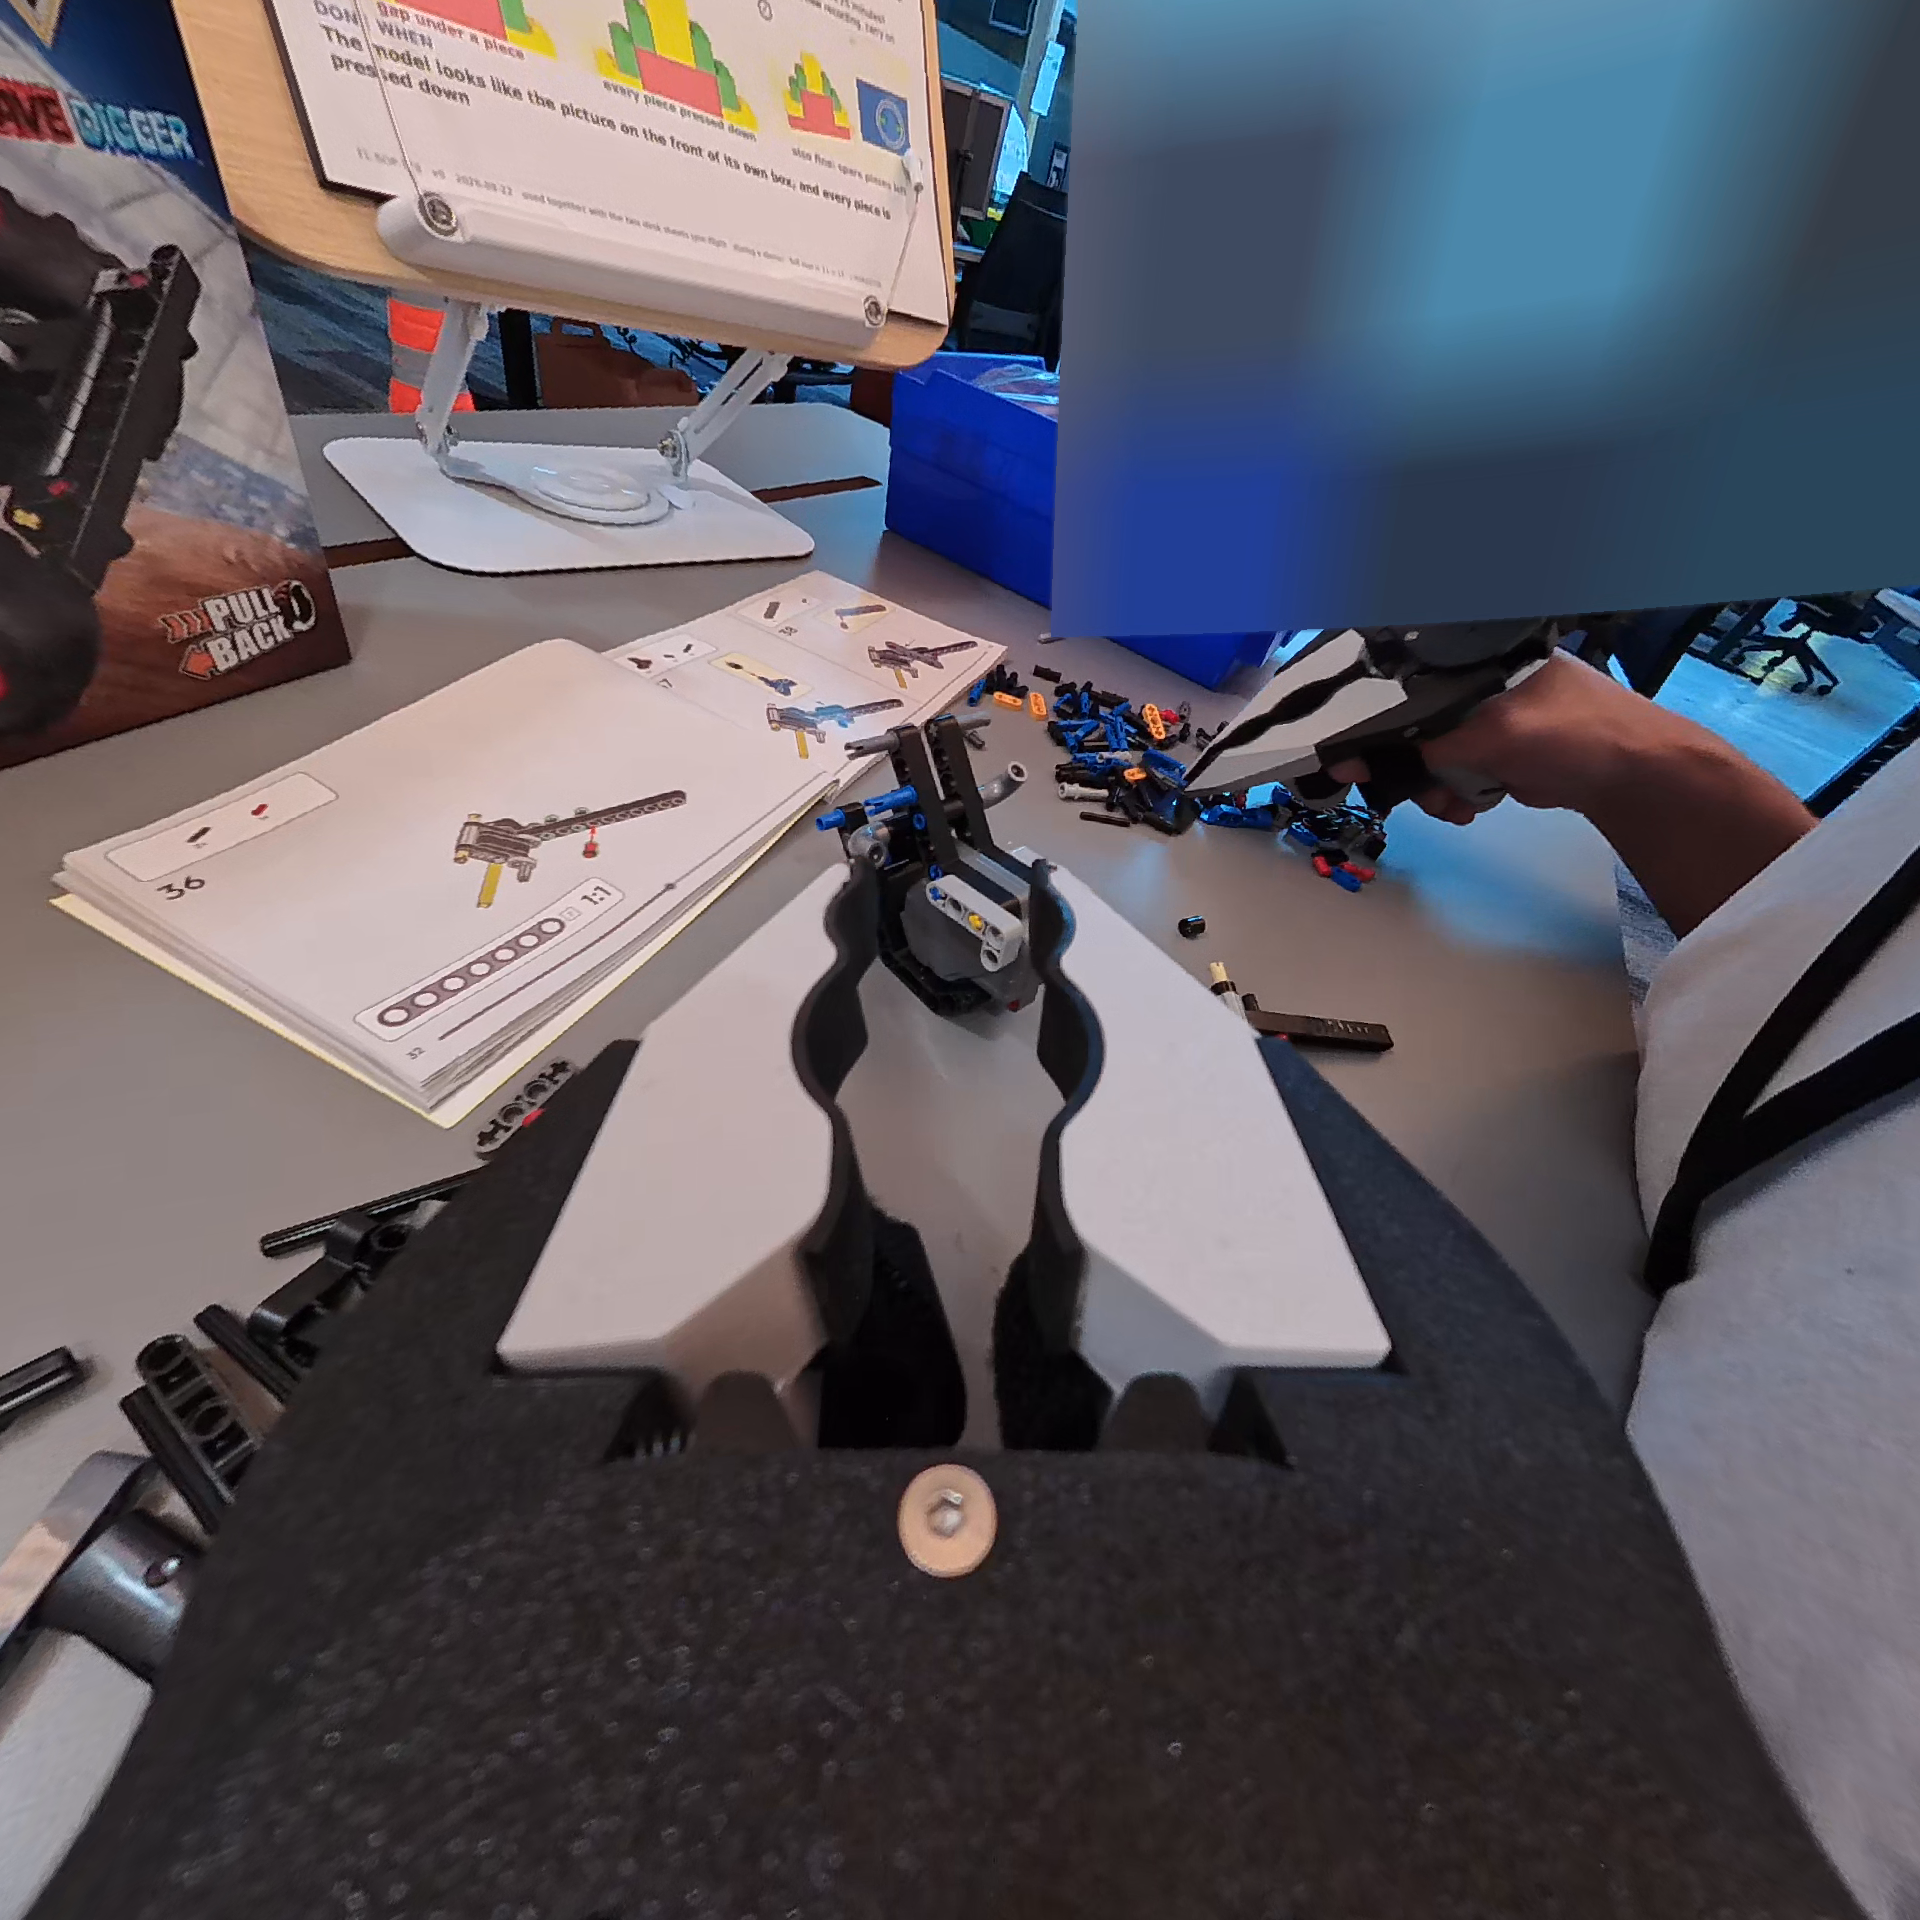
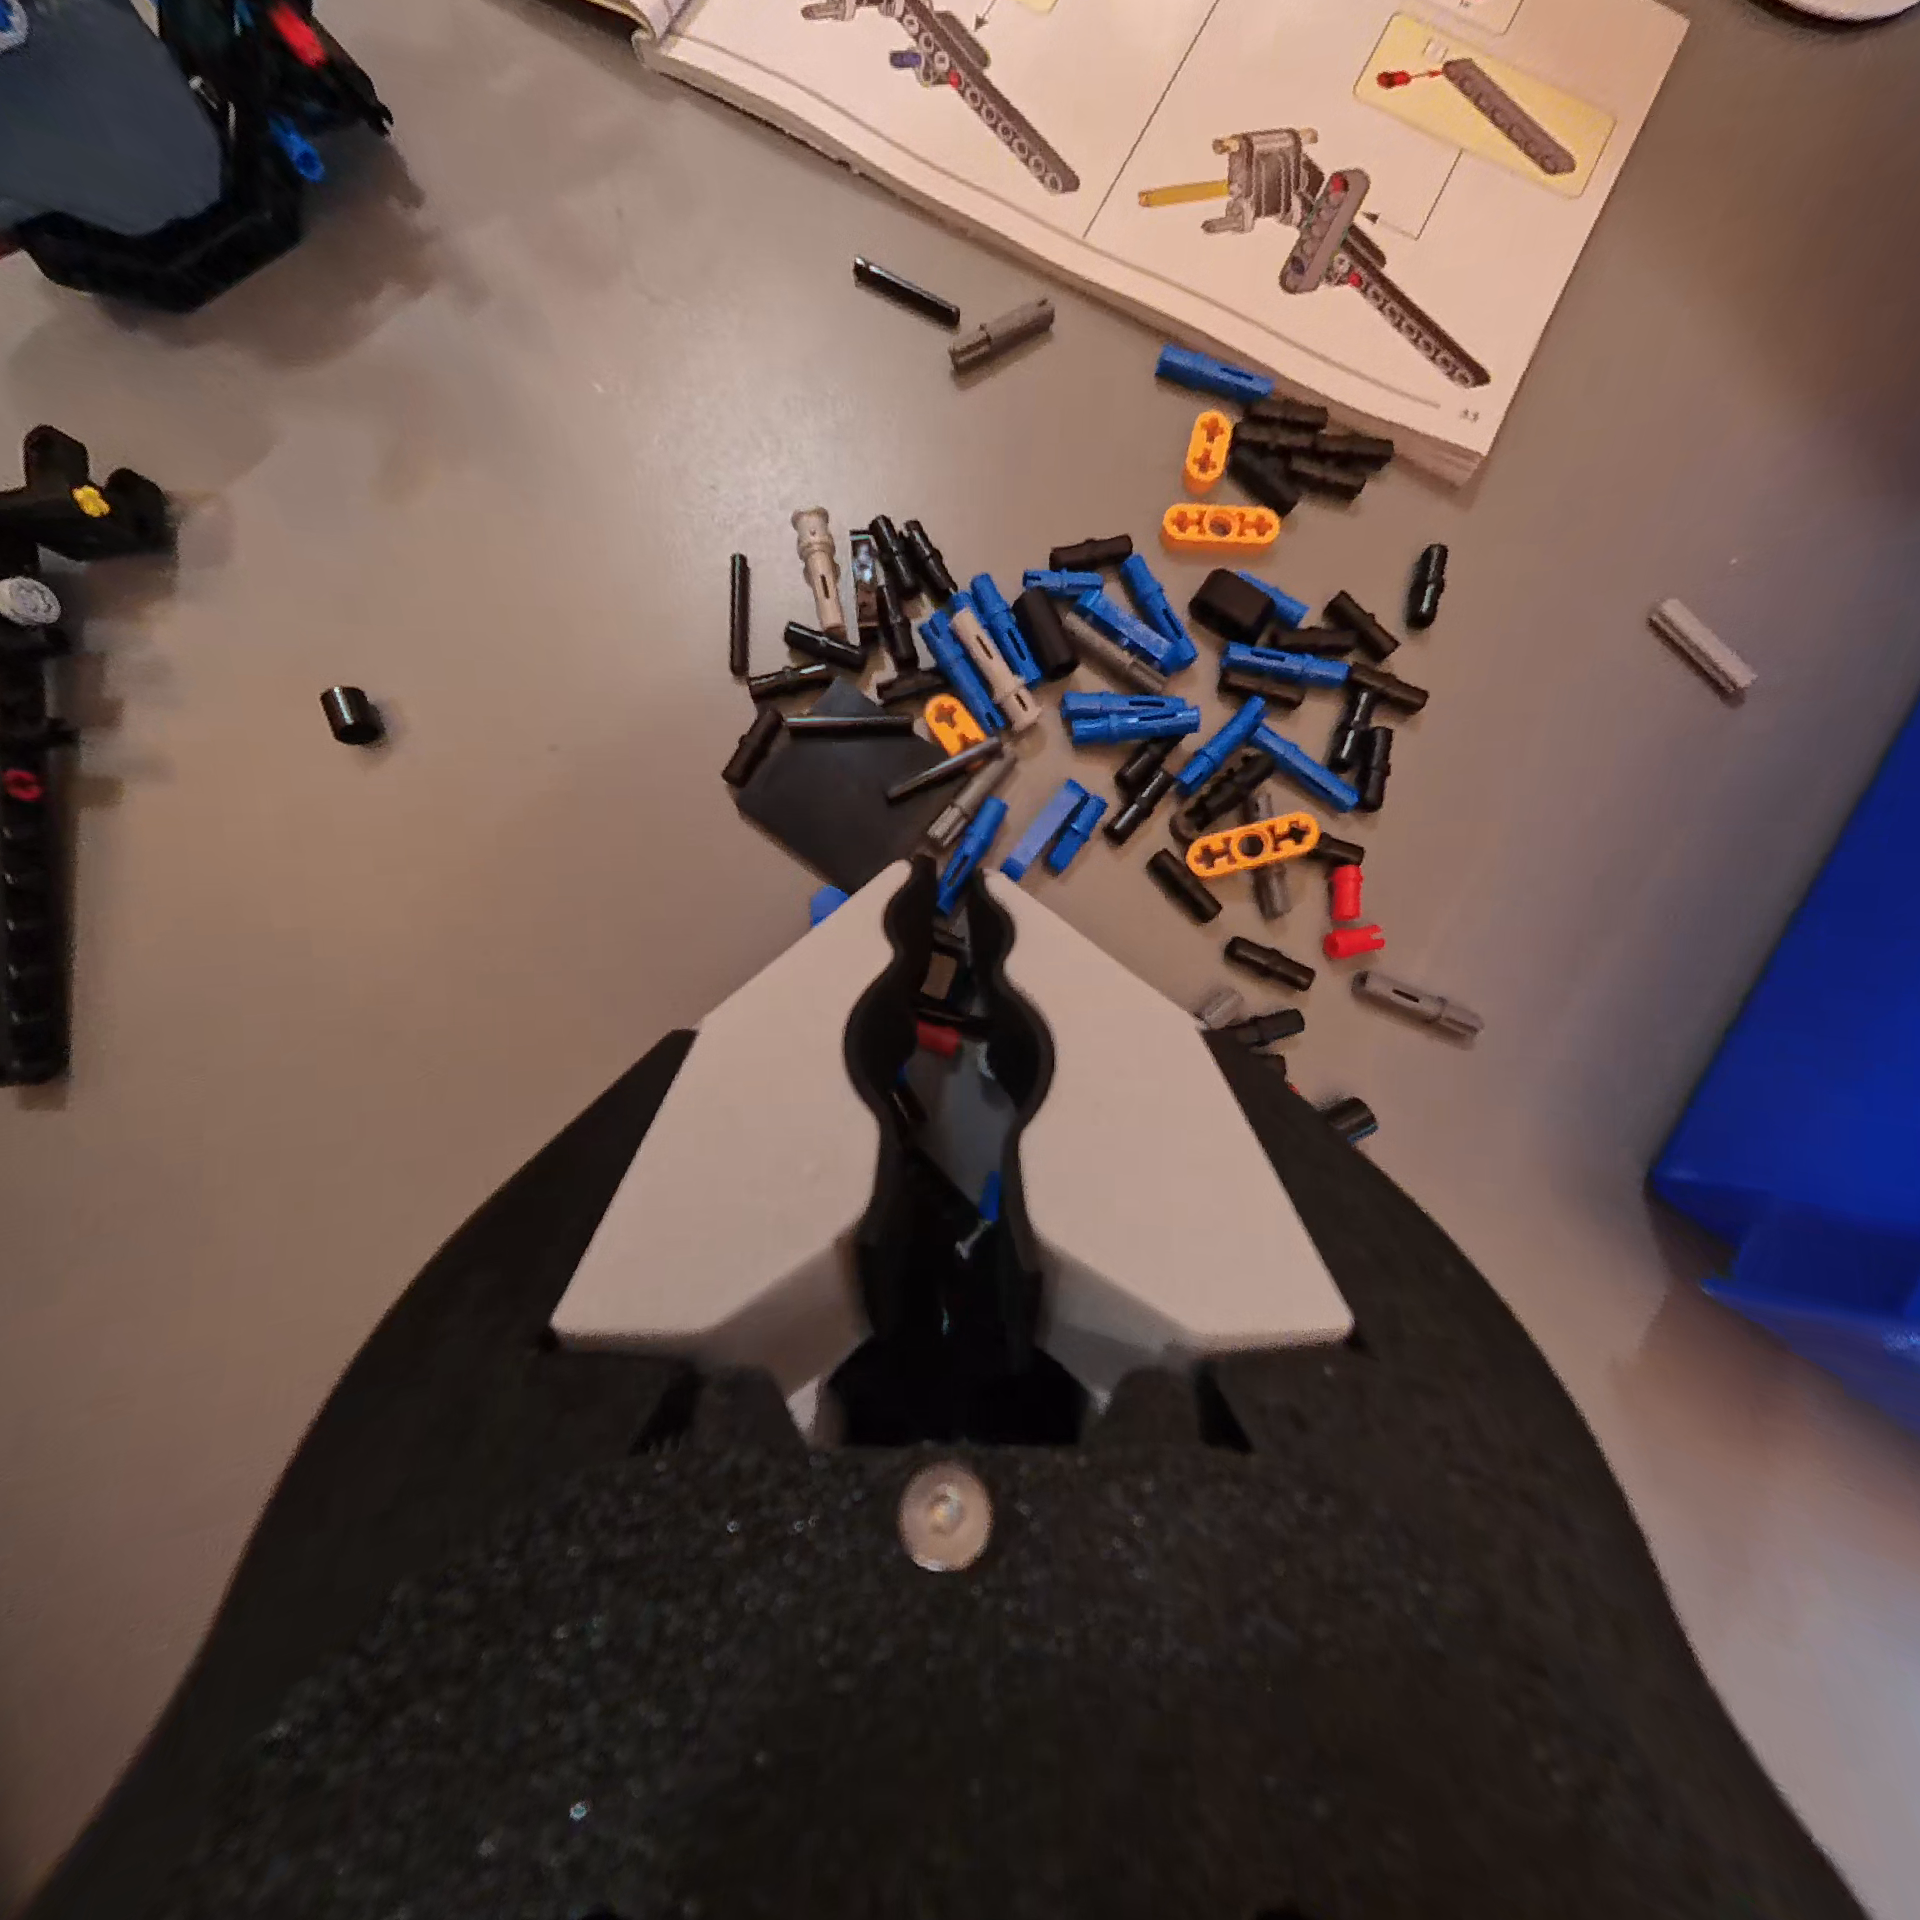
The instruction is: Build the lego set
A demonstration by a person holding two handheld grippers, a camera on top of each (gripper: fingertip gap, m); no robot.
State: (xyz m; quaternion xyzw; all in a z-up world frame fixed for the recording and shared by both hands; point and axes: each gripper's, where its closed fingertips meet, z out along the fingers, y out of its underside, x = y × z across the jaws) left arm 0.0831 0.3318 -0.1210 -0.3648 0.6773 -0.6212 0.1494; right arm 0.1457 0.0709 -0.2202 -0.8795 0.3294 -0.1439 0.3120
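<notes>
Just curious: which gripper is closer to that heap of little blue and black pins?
Right. The right gripper has its tips at the pin pile; the left gripper sits apart from it, clamping the partly built model.

A white tablet stand (image 1: 566, 499) holding a printed sheet (image 1: 623, 114) rests on the grey table (image 1: 623, 592), near blue bins (image 1: 971, 468)

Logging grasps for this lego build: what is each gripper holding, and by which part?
Left gripper clamps the partly built model by its grey lower block. Right gripper pinches a blue pin by one end.
</notes>
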